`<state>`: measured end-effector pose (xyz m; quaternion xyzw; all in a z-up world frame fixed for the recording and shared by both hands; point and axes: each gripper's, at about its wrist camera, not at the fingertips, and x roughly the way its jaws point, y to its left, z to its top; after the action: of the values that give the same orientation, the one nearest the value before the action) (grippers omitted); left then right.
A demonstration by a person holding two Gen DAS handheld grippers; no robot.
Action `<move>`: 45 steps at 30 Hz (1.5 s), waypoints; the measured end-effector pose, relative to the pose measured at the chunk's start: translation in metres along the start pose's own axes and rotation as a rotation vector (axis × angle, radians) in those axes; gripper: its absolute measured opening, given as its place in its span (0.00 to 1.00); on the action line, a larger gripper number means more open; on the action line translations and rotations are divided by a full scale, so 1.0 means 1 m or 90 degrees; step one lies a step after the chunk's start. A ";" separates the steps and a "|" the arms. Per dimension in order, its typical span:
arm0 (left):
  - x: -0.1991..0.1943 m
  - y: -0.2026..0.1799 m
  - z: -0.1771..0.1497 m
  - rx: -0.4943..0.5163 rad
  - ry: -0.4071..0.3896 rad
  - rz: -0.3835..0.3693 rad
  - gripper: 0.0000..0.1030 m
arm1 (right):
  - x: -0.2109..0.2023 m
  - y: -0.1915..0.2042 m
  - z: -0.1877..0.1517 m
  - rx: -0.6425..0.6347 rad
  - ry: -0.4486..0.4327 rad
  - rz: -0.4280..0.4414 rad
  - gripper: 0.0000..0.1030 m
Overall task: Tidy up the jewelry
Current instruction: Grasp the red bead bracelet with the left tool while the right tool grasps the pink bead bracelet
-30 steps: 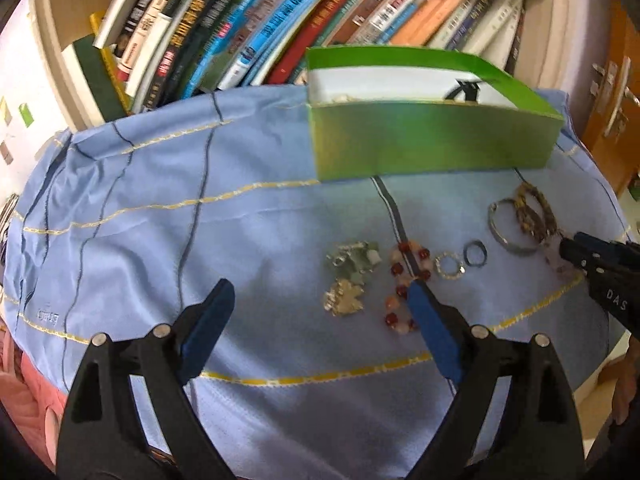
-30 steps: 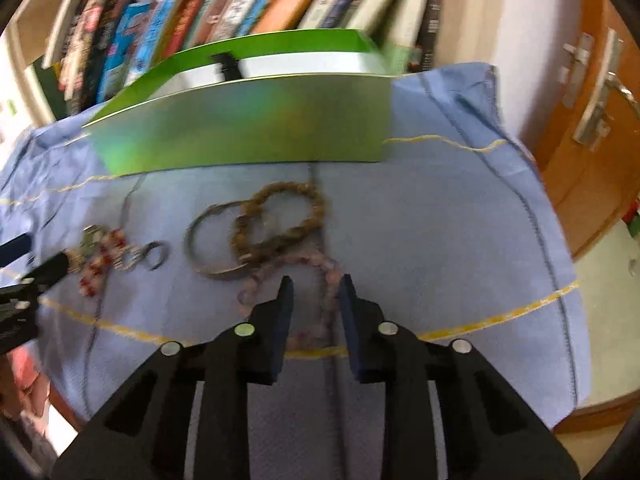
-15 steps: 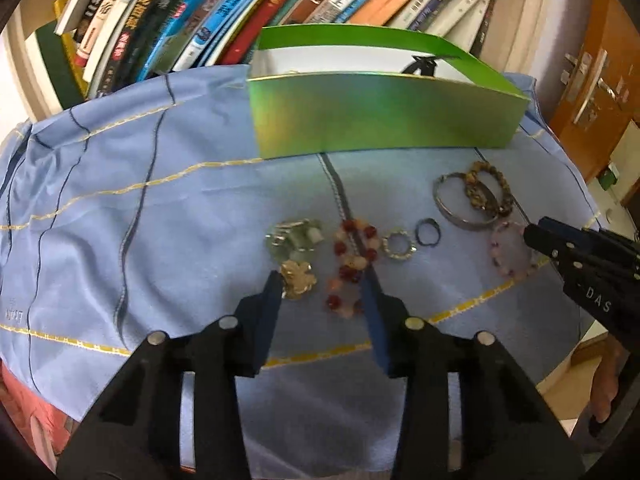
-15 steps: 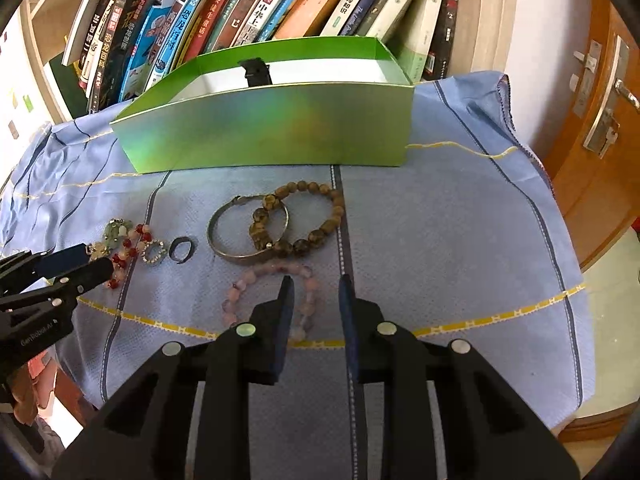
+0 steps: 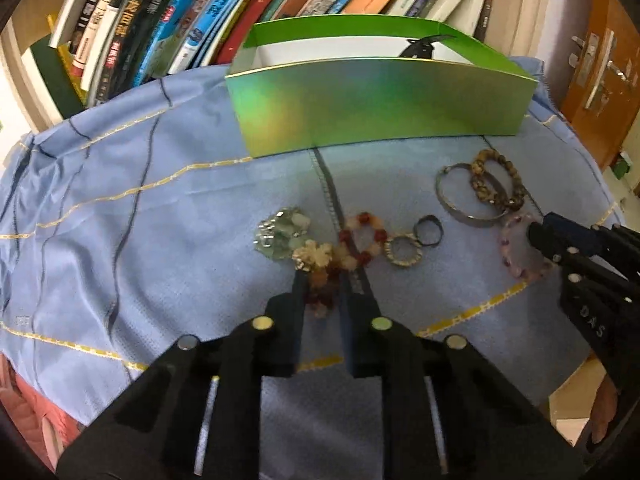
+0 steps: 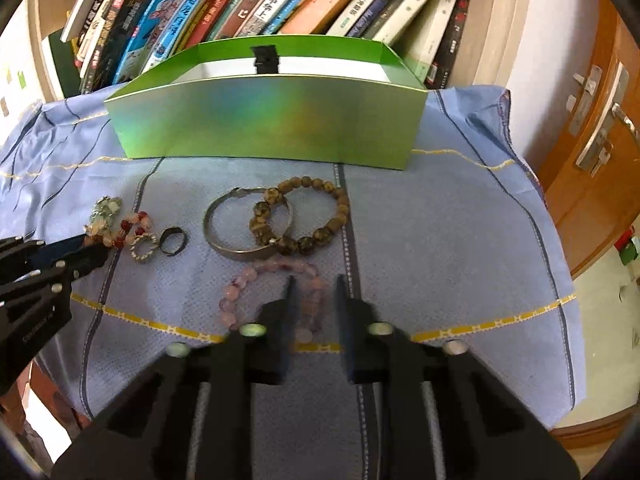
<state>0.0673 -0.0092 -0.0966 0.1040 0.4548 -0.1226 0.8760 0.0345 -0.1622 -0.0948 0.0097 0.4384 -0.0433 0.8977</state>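
Note:
Jewelry lies in a row on the blue cloth (image 5: 120, 220) in front of a green box (image 5: 380, 104). My left gripper (image 5: 326, 284) has closed around the near end of the red and cream bead bracelet (image 5: 362, 240), next to a gold charm (image 5: 314, 256) and a pale green brooch (image 5: 280, 232). My right gripper (image 6: 314, 288) is narrowly open, its jaws straddling the right side of the pink bead bracelet (image 6: 248, 280). Two rings (image 5: 404, 252) lie between them.
A silver bangle (image 6: 240, 228) and two brown bead bracelets (image 6: 316, 216) lie just beyond the pink one. The green box (image 6: 268, 120) holds a black clip. Books fill the shelf (image 6: 240, 4) behind. A wooden door (image 6: 600, 140) stands at right.
My left gripper has moved right and forward from wide open to closed on the red bead bracelet. My right gripper has settled over the pink bracelet.

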 end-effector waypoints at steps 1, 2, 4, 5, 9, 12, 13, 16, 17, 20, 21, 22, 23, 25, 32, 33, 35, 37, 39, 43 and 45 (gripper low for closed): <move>0.000 0.001 0.000 -0.001 0.000 0.002 0.09 | 0.000 0.000 0.000 -0.001 -0.001 -0.003 0.08; -0.002 0.004 0.000 -0.007 -0.001 0.002 0.08 | 0.000 -0.001 0.000 -0.002 -0.001 -0.004 0.08; -0.007 0.010 -0.001 -0.016 -0.007 0.005 0.08 | -0.002 -0.005 -0.001 0.003 -0.004 -0.005 0.08; -0.009 0.013 0.000 -0.019 -0.011 0.005 0.08 | -0.003 -0.007 -0.002 0.006 -0.006 -0.006 0.08; -0.027 0.019 -0.001 -0.020 -0.029 -0.026 0.08 | -0.016 -0.020 0.000 0.026 -0.026 -0.016 0.08; -0.039 0.013 -0.003 -0.007 -0.041 -0.056 0.08 | -0.028 -0.024 0.003 0.035 -0.045 -0.007 0.08; -0.042 0.009 -0.004 0.000 -0.043 -0.067 0.08 | -0.031 -0.024 0.003 0.035 -0.049 -0.003 0.08; -0.039 -0.001 -0.004 0.011 -0.033 -0.087 0.08 | -0.036 -0.016 0.003 0.022 -0.058 0.020 0.08; -0.037 -0.004 -0.006 0.013 -0.029 -0.087 0.08 | -0.036 -0.014 0.002 0.018 -0.058 0.022 0.08; -0.032 -0.009 -0.008 0.014 -0.015 -0.088 0.17 | -0.030 -0.013 0.002 0.020 -0.041 0.019 0.08; -0.031 -0.009 -0.008 0.013 -0.014 -0.084 0.33 | -0.028 -0.015 0.002 0.026 -0.035 0.015 0.09; -0.032 -0.009 -0.009 0.014 -0.018 -0.077 0.41 | -0.026 -0.018 0.001 0.031 -0.030 0.009 0.09; -0.031 -0.009 -0.008 0.016 -0.020 -0.073 0.42 | -0.023 -0.021 0.000 0.036 -0.024 0.004 0.12; -0.030 -0.008 -0.008 0.015 -0.017 -0.069 0.42 | -0.021 -0.025 -0.002 0.044 -0.019 -0.002 0.14; -0.012 0.003 -0.012 -0.010 0.029 -0.056 0.29 | -0.016 -0.029 -0.008 0.043 -0.010 -0.008 0.34; -0.011 0.006 -0.013 -0.019 0.032 -0.055 0.25 | -0.016 -0.029 -0.008 0.043 -0.011 -0.007 0.41; -0.010 0.008 -0.012 -0.025 0.031 -0.051 0.22 | -0.016 -0.028 -0.008 0.042 -0.014 -0.004 0.42; -0.009 0.005 -0.011 -0.021 0.026 -0.039 0.22 | -0.014 -0.026 -0.009 0.036 -0.012 -0.003 0.42; -0.008 0.000 -0.011 -0.014 0.017 -0.024 0.22 | -0.010 -0.022 -0.010 0.027 -0.005 -0.007 0.42; -0.008 -0.003 -0.010 -0.013 0.009 -0.006 0.26 | -0.007 -0.015 -0.011 0.015 0.000 -0.027 0.42; -0.008 -0.002 -0.010 -0.015 0.006 0.003 0.30 | -0.007 -0.013 -0.011 0.013 -0.001 -0.032 0.39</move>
<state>0.0541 -0.0075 -0.0956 0.0951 0.4598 -0.1147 0.8754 0.0206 -0.1746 -0.0960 0.0078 0.4374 -0.0701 0.8965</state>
